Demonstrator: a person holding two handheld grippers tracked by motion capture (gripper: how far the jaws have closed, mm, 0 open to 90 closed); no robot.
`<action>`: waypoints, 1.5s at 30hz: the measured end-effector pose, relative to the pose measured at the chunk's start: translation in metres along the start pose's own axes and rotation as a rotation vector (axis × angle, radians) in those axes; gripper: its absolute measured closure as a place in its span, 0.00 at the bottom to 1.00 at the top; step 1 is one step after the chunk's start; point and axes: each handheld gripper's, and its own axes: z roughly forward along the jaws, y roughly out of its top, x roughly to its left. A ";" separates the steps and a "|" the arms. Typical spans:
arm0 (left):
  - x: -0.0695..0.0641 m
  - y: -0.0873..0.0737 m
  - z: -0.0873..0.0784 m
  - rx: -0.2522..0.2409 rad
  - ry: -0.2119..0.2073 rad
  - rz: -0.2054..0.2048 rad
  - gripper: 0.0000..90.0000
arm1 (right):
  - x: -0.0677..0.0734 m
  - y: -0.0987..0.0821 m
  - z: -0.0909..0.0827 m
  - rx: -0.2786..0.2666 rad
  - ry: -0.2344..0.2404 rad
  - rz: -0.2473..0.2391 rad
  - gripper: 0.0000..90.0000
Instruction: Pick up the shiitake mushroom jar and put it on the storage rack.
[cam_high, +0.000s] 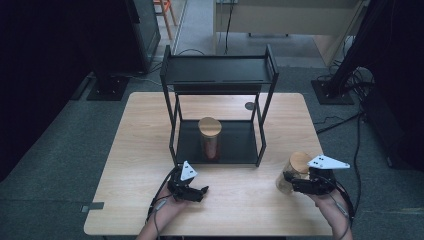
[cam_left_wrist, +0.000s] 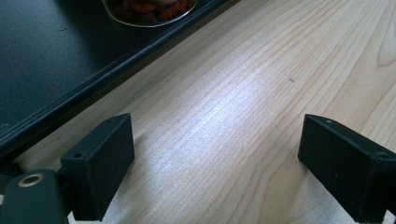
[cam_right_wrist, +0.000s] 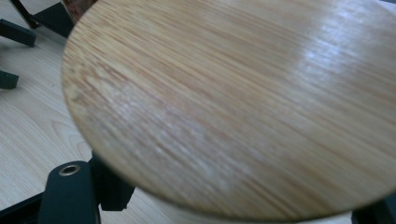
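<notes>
My right gripper (cam_high: 295, 183) is clamped around the upright wooden-lidded jar (cam_high: 295, 170) at the table's front right; the rack (cam_high: 218, 145) sits ahead and to its left. Left gripper (cam_high: 197, 192) is wide open, nothing in it

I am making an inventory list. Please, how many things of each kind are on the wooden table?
Glass jars with round wooden lids: 2
Black metal two-level shelf rack: 1
Hand-held black grippers: 2
Total: 5
</notes>
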 end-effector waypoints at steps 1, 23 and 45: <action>0.000 0.000 0.000 0.000 0.000 0.000 0.12 | 0.002 0.001 0.000 -0.001 -0.007 0.005 0.27; 0.000 0.000 0.000 0.000 0.000 0.000 0.12 | 0.019 0.010 0.008 0.023 -0.031 0.037 0.27; 0.000 0.000 0.000 -0.002 0.000 -0.003 0.12 | 0.038 0.018 0.015 0.003 -0.004 -0.010 0.27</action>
